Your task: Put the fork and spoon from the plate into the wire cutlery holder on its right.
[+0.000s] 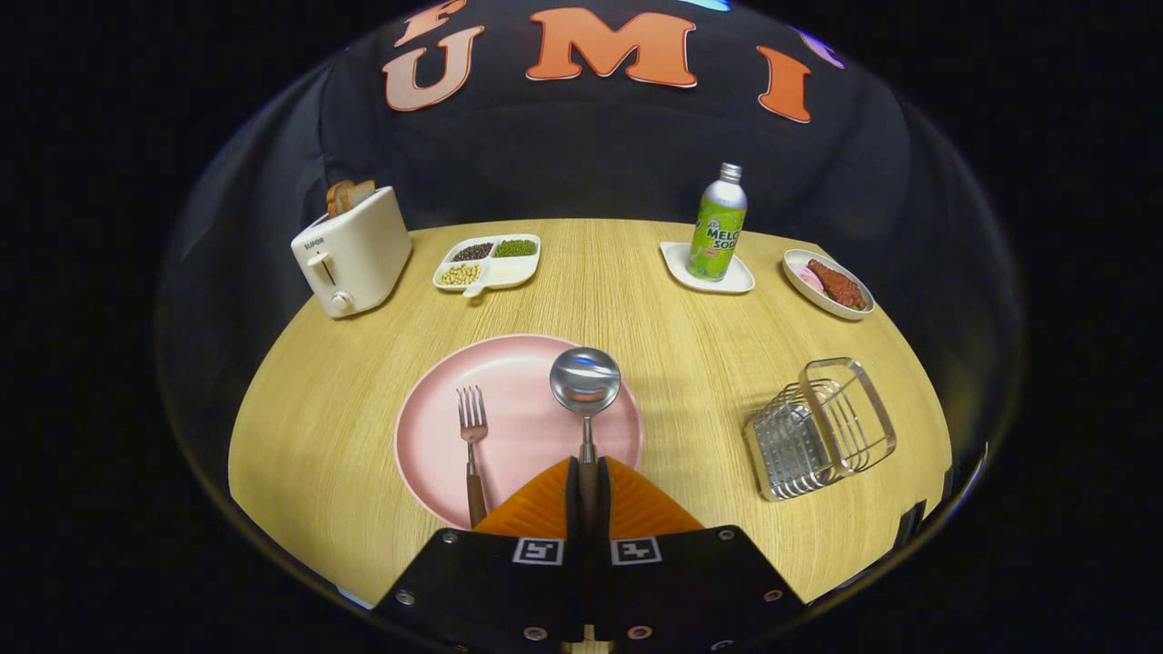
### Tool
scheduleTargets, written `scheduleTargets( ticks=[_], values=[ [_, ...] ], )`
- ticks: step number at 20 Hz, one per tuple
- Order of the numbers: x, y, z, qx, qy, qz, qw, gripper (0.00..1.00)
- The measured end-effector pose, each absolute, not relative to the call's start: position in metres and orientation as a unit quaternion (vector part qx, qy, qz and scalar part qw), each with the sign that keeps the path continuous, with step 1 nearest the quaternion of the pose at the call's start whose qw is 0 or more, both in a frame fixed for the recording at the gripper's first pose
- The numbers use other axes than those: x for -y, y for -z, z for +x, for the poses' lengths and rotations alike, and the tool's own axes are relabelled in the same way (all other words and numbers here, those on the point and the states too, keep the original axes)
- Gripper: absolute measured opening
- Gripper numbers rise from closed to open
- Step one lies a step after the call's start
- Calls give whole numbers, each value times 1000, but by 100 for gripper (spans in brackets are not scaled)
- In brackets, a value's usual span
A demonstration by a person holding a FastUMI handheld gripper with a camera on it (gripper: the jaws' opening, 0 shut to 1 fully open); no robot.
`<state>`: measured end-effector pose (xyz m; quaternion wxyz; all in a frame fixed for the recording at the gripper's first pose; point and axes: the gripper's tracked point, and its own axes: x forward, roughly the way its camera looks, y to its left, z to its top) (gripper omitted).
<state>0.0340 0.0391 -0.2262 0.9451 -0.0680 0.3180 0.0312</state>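
The claw (588, 486) grips the spoon (586, 386) by its handle above the pink plate (518, 427), the fork (472, 445) lying on it, the wire cutlery holder (820, 429) well apart on the worktop (690, 354).

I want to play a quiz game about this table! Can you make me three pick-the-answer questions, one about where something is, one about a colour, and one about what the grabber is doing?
1. Where is the fork?
A. On the plate, beside the spoon
B. In the wire holder
C. Next to the toaster

2. What colour is the plate?
A. Blue
B. Pink
C. Green

3. What is the gripper doing?
A. Open above the bottle
B. Shut on the fork
C. Shut on the spoon's handle

Answers:
1. A: the fork lies on the plate, and the wire cutlery holder has no cutlery in it.
2. B: the plate under the cutlery is pink.
3. C: both orange fingers press on the handle of the spoon, whose bowl sticks out just ahead of them.
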Motion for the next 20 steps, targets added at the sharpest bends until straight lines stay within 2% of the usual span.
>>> scheduleTargets(
  ticks=[9, 20],
  values=[
    [14, 164, 16, -299, -6, -76, 951, 4],
    [80, 148, -16, -355, 22, -79, 931, 5]
  ],
)
